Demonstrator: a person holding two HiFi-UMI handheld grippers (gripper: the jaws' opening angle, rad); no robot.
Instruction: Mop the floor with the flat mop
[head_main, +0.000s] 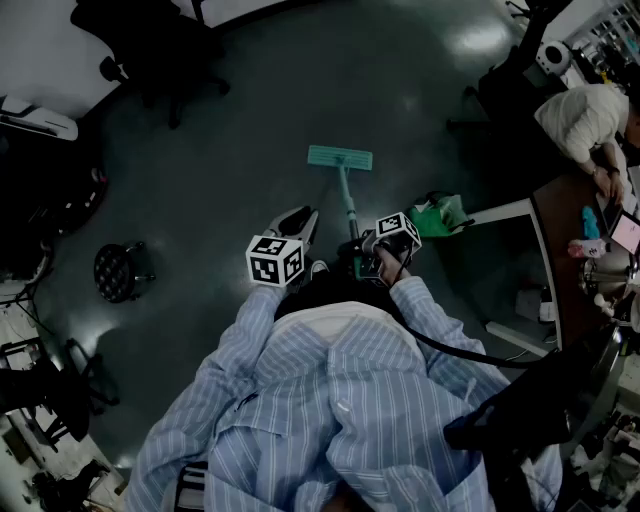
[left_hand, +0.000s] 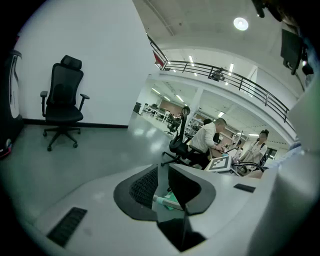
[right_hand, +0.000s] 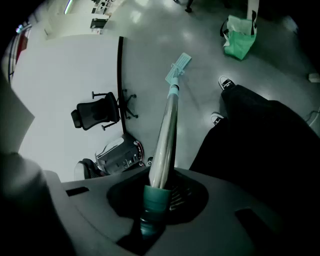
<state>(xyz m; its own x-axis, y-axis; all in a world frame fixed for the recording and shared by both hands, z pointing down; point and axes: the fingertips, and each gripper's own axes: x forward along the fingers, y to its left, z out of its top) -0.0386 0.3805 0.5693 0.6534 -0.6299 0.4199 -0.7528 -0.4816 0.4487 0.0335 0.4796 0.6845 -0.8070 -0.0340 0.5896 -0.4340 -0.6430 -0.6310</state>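
Right gripper view shows the right claw (right_hand: 157, 192) pinched on the flat mop's pole (right_hand: 167, 130) at its teal end sleeve, which sits squarely between the two jaws. Holding the top end probably gives the longest lever for pushing and steering. From that grip the pole runs straight out ahead of the claw and down to the mop head (right_hand: 179, 65), which lies far beyond the jaw tips on the floor (right_hand: 150, 55).

In the head view the pole's long axis points away from the person and slants slightly to their left. The teal mop head (head_main: 340, 157) lies crosswise to it, flat on the grey floor.

The left claw (left_hand: 162, 185) has its jaws spread with nothing pinched. A short stretch of the pole shows low in the gap, beyond the jaws and lying across them (so not in a position to be gripped). Seen from above, this claw (head_main: 298, 222) hangs just beside the pole, perhaps ready to take a lower hold for a two-handed stroke.
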